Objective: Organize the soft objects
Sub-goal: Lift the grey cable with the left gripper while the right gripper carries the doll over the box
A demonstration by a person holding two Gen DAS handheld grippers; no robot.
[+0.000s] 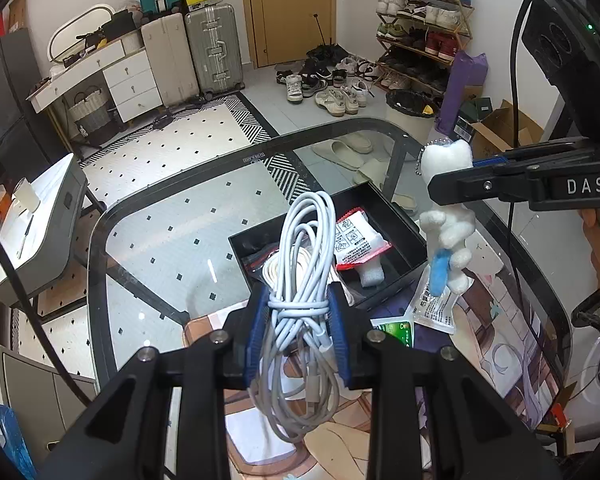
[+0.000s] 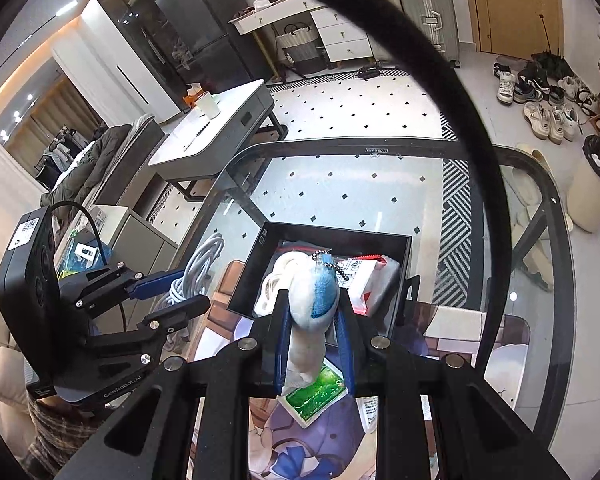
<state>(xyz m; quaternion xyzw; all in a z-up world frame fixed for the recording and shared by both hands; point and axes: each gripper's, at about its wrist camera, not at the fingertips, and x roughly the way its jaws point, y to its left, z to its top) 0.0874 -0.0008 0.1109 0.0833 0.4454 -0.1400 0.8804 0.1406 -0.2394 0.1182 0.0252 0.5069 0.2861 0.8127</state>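
Left gripper (image 1: 298,334) comes first, seen from its own camera; its two blue pads pinch a bundle of white cable (image 1: 300,280), wound into long loops and tied round the middle, so it is bendy and floppy and its loose ends hang down below the pads; it hangs just above the near edge of the black box (image 1: 396,204) that sits on the glass table (image 1: 148,200); in the box lie a red and white packet (image 1: 358,242) and a coil of cream rope (image 1: 272,270); to the right the right gripper (image 1: 456,178) holds up a fluffy white tooth toy (image 1: 448,216) with a bead chain and a small blue brush. From the right camera, the right gripper (image 2: 314,334) squeezes the tooth toy (image 2: 310,320) between its pads, over the near wall of the black box (image 2: 340,234); a shiny green packet (image 2: 316,394) lies flat on the picture mat (image 2: 472,334) below. Both soft things look about to go into the box; I think the next move is to lower each over a free spot and let go gently.
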